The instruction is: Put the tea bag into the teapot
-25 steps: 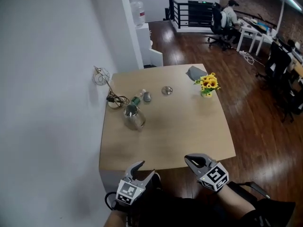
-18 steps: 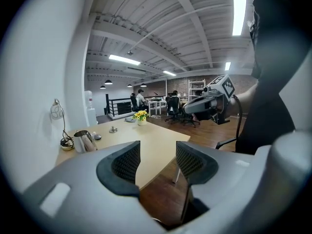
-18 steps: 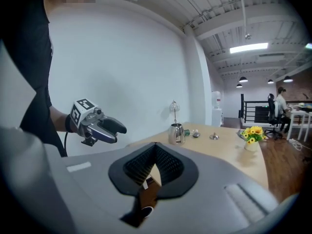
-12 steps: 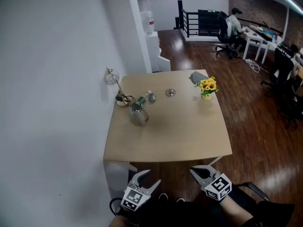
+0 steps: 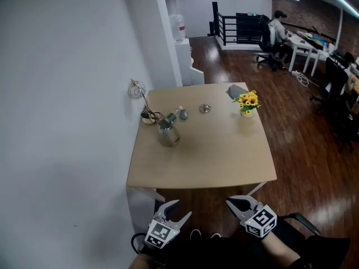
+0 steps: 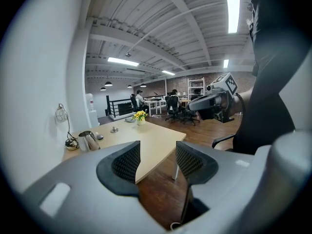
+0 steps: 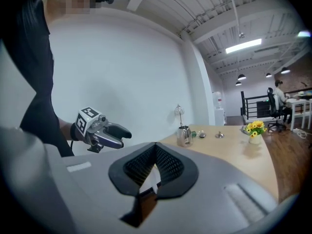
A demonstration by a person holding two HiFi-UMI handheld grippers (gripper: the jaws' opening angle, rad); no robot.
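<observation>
One teapot [image 5: 168, 133] nr wall [image 5: 67, 94], flowers [image 5: 247, 101] far rt, lid [image 5: 205, 109] btwn

The left gripper [image 5: 178, 208] and right gripper [image 5: 231, 202] are grey with black dimpled pads [image 6: 126, 162]; each carries a white cube [image 5: 159, 234] of black squares. The clothes [image 5: 224, 254] are dark.

I look down on a light wooden table [image 5: 224, 161] at mid-frame, set against the white wall [image 5: 67, 122] on the left. Yellow flowers [image 5: 247, 101] stand near its far right corner, a grey cloth [image 5: 235, 91] just behind them. At upper right, a person [image 5: 277, 27] sits at a desk on the dark wood floor [image 5: 303, 128].
</observation>
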